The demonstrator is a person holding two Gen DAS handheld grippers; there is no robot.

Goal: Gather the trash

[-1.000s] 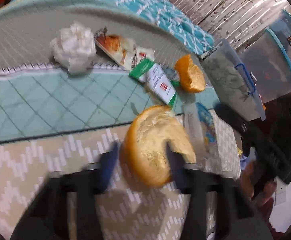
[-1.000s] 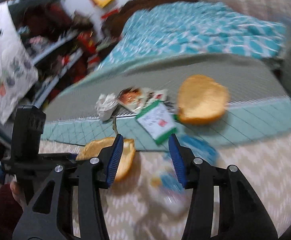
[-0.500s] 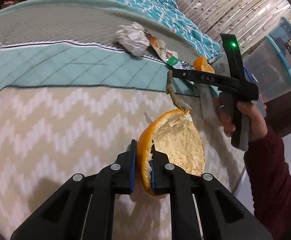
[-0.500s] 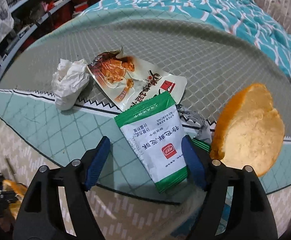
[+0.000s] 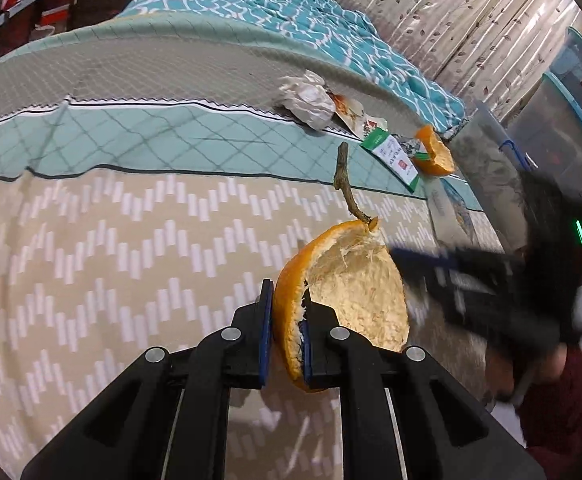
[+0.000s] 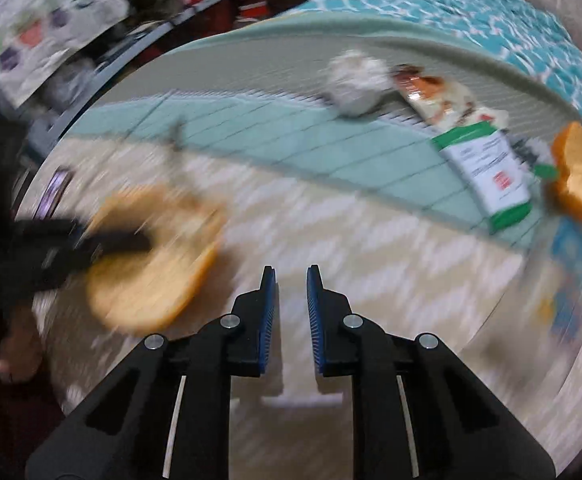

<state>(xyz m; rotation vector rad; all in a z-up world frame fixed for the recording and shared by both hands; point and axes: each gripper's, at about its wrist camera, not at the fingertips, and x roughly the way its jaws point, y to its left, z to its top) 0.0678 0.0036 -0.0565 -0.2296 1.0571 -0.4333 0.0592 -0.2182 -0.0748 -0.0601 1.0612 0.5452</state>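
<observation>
Orange peel [image 5: 343, 292] lifted off the mat, pinched by its rim in my left gripper [image 5: 285, 344]; the right gripper [image 6: 291, 320] is empty.

Change since a second ago: the peel lay flat on the zigzag mat [image 5: 91, 280] between spread pads; now the left pads press on its edge and it hangs above the mat's near edge. My right jaws, spread around the green packet [image 6: 487, 172] half a second ago, are closing on nothing, swung toward the peel, so I judge that packet uncollected. Remaining near the far right corner: crumpled tissue [image 5: 307, 98], snack wrapper [image 5: 355, 114], second peel [image 5: 435, 152], blue packet [image 6: 571, 280]. Nothing obstructs them; no bin is visible.
</observation>
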